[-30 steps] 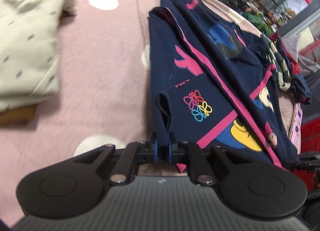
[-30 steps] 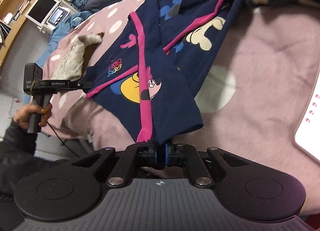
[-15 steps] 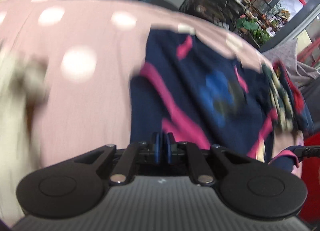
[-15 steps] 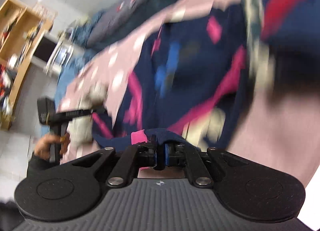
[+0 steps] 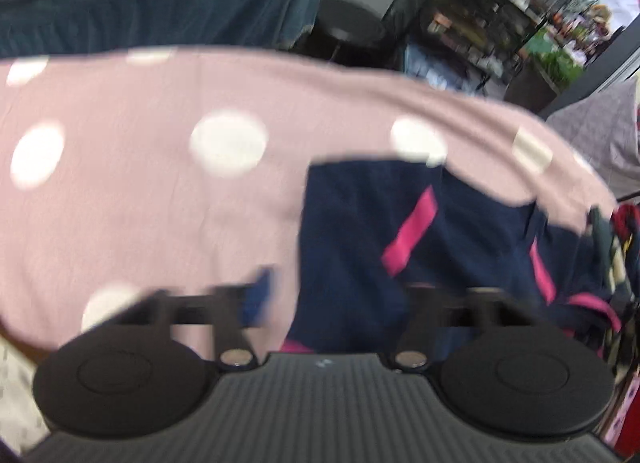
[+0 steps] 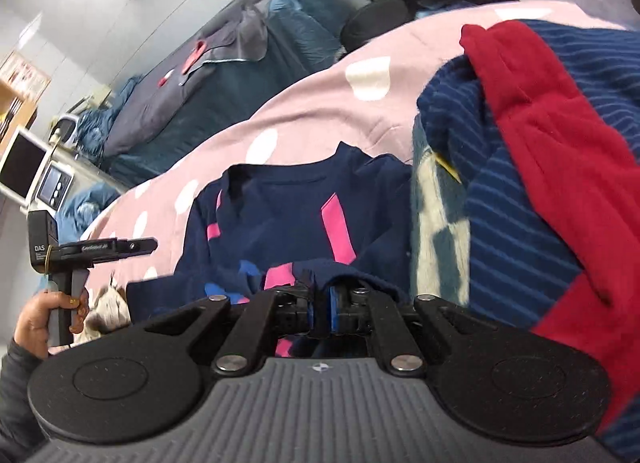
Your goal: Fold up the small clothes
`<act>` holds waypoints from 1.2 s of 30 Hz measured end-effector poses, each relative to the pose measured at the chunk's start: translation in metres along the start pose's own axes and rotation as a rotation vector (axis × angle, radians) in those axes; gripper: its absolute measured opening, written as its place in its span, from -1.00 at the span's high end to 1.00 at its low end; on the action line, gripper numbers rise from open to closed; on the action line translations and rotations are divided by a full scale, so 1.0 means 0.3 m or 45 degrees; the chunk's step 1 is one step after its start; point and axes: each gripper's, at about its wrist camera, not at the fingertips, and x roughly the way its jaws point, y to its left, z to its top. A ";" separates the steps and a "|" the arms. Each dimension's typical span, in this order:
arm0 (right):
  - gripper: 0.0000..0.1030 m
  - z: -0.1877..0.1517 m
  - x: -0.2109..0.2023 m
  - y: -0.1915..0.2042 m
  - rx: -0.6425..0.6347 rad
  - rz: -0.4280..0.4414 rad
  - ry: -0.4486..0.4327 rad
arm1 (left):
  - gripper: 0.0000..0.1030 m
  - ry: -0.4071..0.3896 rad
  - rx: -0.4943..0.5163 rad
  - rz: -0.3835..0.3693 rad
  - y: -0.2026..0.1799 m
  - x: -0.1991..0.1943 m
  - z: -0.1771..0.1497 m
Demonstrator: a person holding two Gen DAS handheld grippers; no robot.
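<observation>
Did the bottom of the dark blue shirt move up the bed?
Yes. The dark blue shirt was stretched long; now its bottom edge, pinched in the right tool, lies folded toward the collar on the pink spotted blanket.

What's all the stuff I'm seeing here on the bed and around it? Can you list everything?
Bedspread: one, pink with white dots, under everything.
Small shirt: one, navy with pink stripes, lying mid-bed, its near edge pinched in the right gripper.
Knitted garment: one, red and striped blue, piled on the right of the shirt.
Checked cloth: one, pale and teal, between shirt and knit.
Second bed: one, teal with grey cover, behind.
Stool: one, black, beyond the bed.
Monitor: one, white-framed, far left.
Shelves: cluttered, background right.
Left gripper: black, jaws just opened, nothing gripped.
Right gripper: black, shut on the shirt.
Person's hand: one, holding the left gripper's handle.
</observation>
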 end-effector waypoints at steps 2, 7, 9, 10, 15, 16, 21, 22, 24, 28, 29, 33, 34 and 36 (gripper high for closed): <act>0.75 -0.017 -0.012 0.005 -0.022 0.010 0.006 | -0.55 0.056 -0.030 -0.046 0.039 -0.016 -0.068; 0.74 -0.110 -0.001 0.091 -0.147 0.069 0.090 | 0.01 0.166 -0.152 -0.318 0.097 -0.010 -0.204; 0.74 -0.161 -0.004 0.107 -0.150 0.098 0.127 | 0.53 0.232 -0.155 -0.336 0.091 0.022 -0.249; 0.74 -0.186 -0.010 0.116 -0.156 0.114 0.148 | 0.60 0.264 -0.130 -0.320 0.080 0.035 -0.276; 0.74 -0.290 -0.047 0.138 -0.177 0.154 0.254 | 0.59 0.314 -0.096 -0.385 0.068 0.027 -0.368; 0.74 -0.294 -0.052 0.132 -0.173 0.150 0.263 | 0.49 0.331 -0.067 -0.408 0.061 0.019 -0.374; 0.74 -0.255 -0.073 0.122 -0.172 0.141 0.190 | -0.65 0.129 -0.174 -0.467 0.092 -0.033 -0.279; 0.74 -0.249 -0.070 0.122 -0.171 0.135 0.177 | -0.71 0.103 -0.204 -0.505 0.098 -0.028 -0.251; 0.74 -0.242 -0.072 0.131 -0.182 0.136 0.168 | -0.63 0.131 -0.227 -0.530 0.097 0.010 -0.197; 0.74 -0.235 -0.073 0.138 -0.191 0.136 0.146 | 0.39 0.325 -0.171 -0.462 0.042 0.099 -0.181; 0.74 -0.234 -0.075 0.130 -0.184 0.132 0.145 | 0.59 0.346 -0.169 -0.487 0.035 0.103 -0.187; 0.73 -0.230 -0.069 0.099 -0.153 0.124 0.151 | 0.80 0.257 -0.183 -0.471 0.046 0.064 -0.169; 0.73 -0.225 -0.075 0.099 -0.151 0.126 0.143 | 0.82 0.218 -0.204 -0.474 0.049 0.048 -0.161; 0.74 -0.201 -0.090 0.106 -0.169 0.134 0.102 | 0.83 0.125 -0.188 -0.484 0.043 0.011 -0.115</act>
